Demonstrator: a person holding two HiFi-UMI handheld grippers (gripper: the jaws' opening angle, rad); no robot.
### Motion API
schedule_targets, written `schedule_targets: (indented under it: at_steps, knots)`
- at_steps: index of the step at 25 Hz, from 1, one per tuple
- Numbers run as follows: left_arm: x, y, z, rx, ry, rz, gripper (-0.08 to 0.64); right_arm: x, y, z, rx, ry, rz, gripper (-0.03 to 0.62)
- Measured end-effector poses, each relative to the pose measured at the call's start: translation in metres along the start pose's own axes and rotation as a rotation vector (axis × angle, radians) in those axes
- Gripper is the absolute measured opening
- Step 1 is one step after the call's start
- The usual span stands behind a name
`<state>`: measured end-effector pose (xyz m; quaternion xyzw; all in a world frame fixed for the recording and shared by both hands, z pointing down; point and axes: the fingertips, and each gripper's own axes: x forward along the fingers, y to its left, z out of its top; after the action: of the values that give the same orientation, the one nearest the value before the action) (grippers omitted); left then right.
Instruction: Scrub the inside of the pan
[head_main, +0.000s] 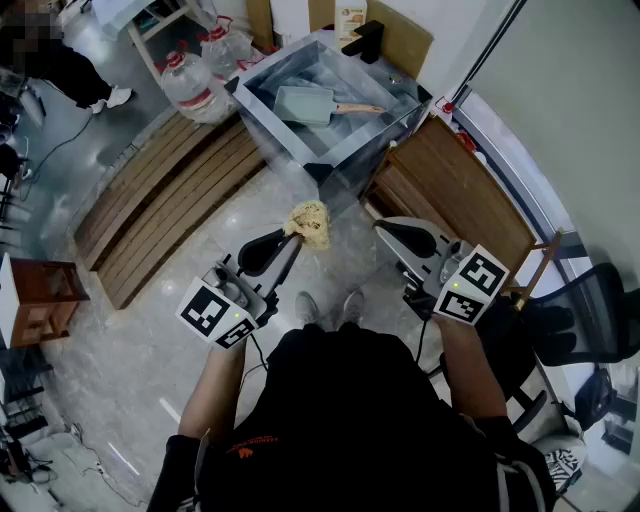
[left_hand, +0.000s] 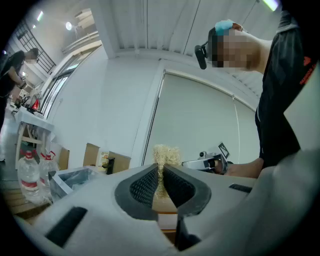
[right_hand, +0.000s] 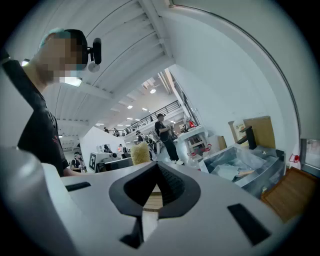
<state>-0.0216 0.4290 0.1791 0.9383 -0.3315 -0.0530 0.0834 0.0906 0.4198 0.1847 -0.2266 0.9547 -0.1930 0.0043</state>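
A grey square pan (head_main: 305, 103) with a wooden handle lies in the steel sink (head_main: 262, 78) ahead of me; it also shows in the right gripper view as the pan (right_hand: 227, 172). My left gripper (head_main: 292, 232) is shut on a straw-coloured scrubber (head_main: 310, 222), held in the air well short of the sink. In the left gripper view the scrubber (left_hand: 165, 154) sticks up from between the pressed pads (left_hand: 150, 184). My right gripper (head_main: 383, 228) hovers level with it to the right, shut, with nothing in its jaws (right_hand: 157, 170).
Large water bottles (head_main: 190, 85) stand left of the sink. Slatted wooden platforms (head_main: 160, 200) lie on the floor at left, and a wooden board (head_main: 460, 190) at right. A black faucet (head_main: 365, 40) rises behind the sink. An office chair (head_main: 590, 320) is at far right.
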Motion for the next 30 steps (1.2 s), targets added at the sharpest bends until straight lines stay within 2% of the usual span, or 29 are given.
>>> schedule_targets:
  at_steps: [6,13,20,25,30]
  knots:
    - [0.001,0.003,-0.003,-0.004,0.006,0.003,0.041,0.003,-0.003,-0.001,0.002,-0.003,0.003,0.005]
    - [0.009,0.009,-0.007,-0.005,0.015,0.009,0.041,0.006,-0.021,-0.005,0.003,0.021,-0.046,0.008]
    - [0.027,-0.001,0.001,0.025,0.006,0.023,0.041,-0.01,-0.03,0.002,0.004,0.017,-0.01,0.009]
    - [0.038,-0.011,0.0,0.035,-0.004,0.045,0.041,-0.021,-0.032,0.005,-0.016,0.022,0.029,0.041]
    - [0.044,-0.019,-0.003,0.041,-0.008,0.066,0.041,-0.034,-0.04,0.002,-0.027,0.032,0.029,0.041]
